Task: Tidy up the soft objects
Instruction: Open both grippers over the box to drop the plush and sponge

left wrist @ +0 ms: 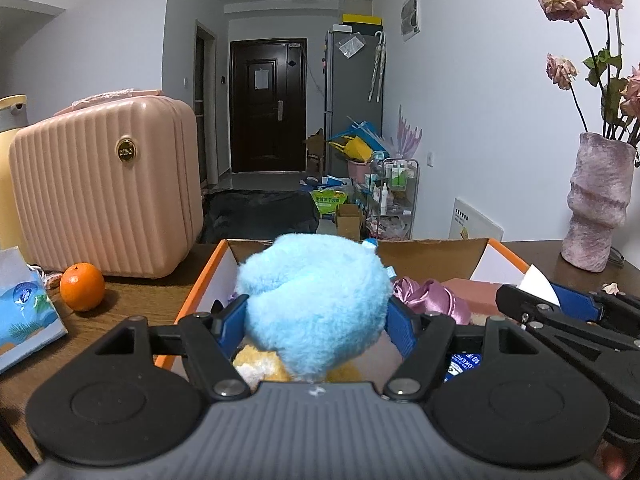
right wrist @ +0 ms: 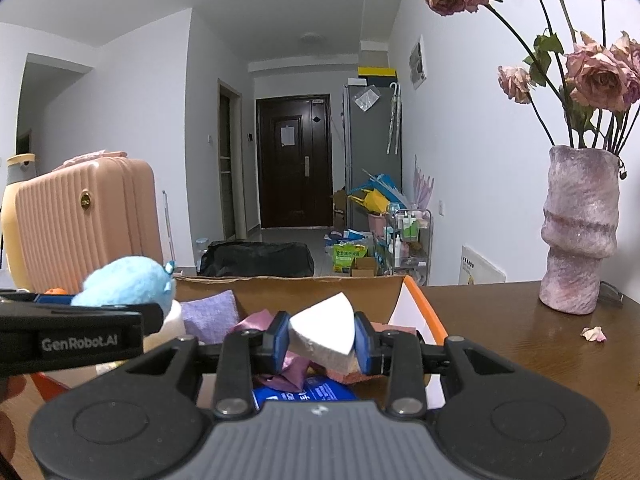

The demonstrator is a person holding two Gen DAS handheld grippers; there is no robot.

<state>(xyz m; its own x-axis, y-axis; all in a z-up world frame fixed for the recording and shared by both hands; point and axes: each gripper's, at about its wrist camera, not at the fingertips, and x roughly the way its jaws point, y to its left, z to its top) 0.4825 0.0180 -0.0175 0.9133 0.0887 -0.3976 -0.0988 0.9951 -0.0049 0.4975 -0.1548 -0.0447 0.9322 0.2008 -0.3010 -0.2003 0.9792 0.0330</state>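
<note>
Blue plush toy [left wrist: 316, 300] sits pinched in the left hand-held gripper [left wrist: 316, 320] above the cardboard box [left wrist: 432, 258]; the right hand-held gripper [right wrist: 322, 336] clamps a white sponge wedge [right wrist: 324, 330] over that box. Both should lower before easing their grip.

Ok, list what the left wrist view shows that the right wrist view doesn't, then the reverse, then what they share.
Only the left wrist view shows the whole orange on the table beside the pink suitcase, the tissue pack, and the left gripper shut on the blue plush toy.

Only the right wrist view shows the right gripper shut on the white sponge wedge, the purple cloth in the box, and a fallen petal.

Both show the orange-edged box, the plush, the suitcase, the vase and the dark door.
</note>
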